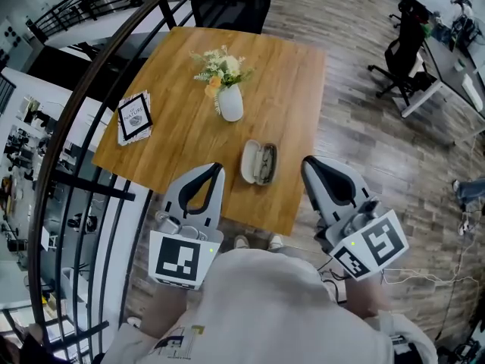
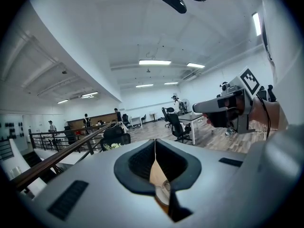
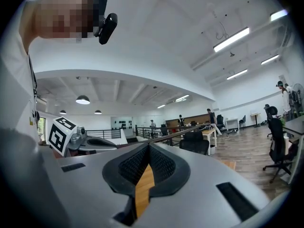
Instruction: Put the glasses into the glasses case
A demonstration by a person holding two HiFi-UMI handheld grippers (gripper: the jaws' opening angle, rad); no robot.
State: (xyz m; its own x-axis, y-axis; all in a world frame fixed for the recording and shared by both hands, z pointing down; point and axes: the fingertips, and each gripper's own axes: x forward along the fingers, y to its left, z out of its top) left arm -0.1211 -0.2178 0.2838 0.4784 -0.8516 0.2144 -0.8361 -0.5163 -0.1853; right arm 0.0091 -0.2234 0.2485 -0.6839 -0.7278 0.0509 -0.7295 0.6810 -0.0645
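1. The glasses (image 1: 266,164) look to lie inside the open case (image 1: 249,162) near the counter's (image 1: 182,74) front edge.
2. Left gripper (image 1: 217,168) and right gripper (image 1: 307,162) hover nearby, jaws closed, empty.
3. Likely left: shutting the case.

Bright, even light from ceiling strips (image 2: 155,62); fisheye edges dark and warped.

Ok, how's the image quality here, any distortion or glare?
Head view: fisheye bows the railing; table sharp, evenly lit. Left gripper view: black round vignette, ceiling lights blown out white. Right gripper view: same vignette and bright lights.
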